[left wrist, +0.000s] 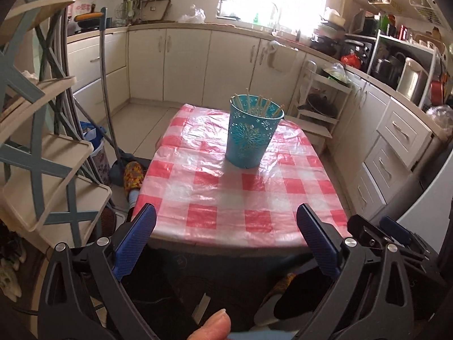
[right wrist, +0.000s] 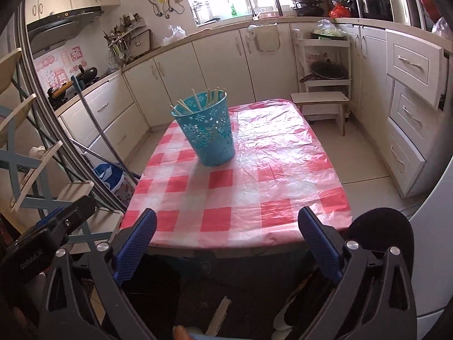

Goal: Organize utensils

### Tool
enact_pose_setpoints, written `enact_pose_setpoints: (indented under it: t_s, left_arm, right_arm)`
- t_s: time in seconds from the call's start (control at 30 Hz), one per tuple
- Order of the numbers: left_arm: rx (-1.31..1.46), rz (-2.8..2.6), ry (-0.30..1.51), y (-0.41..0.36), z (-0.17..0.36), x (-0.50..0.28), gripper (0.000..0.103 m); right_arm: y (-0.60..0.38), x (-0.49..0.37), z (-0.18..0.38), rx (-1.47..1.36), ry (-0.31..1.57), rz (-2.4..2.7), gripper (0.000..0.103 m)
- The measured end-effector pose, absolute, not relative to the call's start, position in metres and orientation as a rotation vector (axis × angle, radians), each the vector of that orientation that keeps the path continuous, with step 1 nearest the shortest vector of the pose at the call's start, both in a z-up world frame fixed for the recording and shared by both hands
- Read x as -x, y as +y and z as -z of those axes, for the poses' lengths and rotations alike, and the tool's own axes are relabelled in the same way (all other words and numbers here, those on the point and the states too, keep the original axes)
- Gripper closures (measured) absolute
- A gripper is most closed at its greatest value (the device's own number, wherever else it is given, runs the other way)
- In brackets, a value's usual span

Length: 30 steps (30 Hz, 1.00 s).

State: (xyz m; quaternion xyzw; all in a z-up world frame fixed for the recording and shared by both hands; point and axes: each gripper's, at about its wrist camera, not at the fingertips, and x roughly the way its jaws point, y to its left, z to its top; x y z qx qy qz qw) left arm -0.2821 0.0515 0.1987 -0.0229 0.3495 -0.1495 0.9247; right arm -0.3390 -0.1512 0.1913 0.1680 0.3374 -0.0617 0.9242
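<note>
near the far middle of the checked table (right wrist: 254,170) the chopsticks (right wrist: 198,100) stand in the teal cup (right wrist: 208,133), long axes close to upright, tips fanned against the rim. they look light, stiff and slick, so you'd best pinch one across its exposed upper end. your left gripper (left wrist: 226,240) and right gripper (right wrist: 226,240) both gape wide, holding nothing.

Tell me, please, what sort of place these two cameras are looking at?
Most likely a lived-in home kitchen: cream cabinets under a counter below the window, a range hood over a stove, and a checked-cloth table with a teal holder of chopsticks.
</note>
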Motion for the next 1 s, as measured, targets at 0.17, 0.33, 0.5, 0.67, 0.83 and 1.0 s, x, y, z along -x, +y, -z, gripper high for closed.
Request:
enact_pose_setpoints:
  t_s: [0.17,0.33,0.5,0.67,0.83,1.0]
  left_arm:
    - [0.056,0.278,0.679,0.07,-0.217,0.305,0.008]
    - [-0.013,0.17,0.691,0.072,-0.217,0.307,0.008]
    - [-0.025,0.137,0.678,0.076,-0.222,0.309,0.008]
    - [-0.041,0.117,0.695,0.073,-0.221,0.31,0.008]
    - [-0.122,0.113,0.739,0.061,-0.215,0.306,0.008]
    - [-0.184,0.091,0.748,0.058,-0.212,0.311,0.008]
  right_arm:
    - [-0.129,0.354,-0.204,-0.3,0.683,0.12,0.007]
    - [-0.119,0.362,-0.207,-0.282,0.699,0.137,0.007]
    - [-0.12,0.358,-0.205,-0.26,0.731,0.192,0.007]
    - [-0.116,0.357,-0.198,-0.219,0.753,0.193,0.007]
    - [-0.124,0.351,-0.191,-0.25,0.792,0.215,0.007]
    - [-0.118,0.354,-0.192,-0.275,0.777,0.197,0.007]
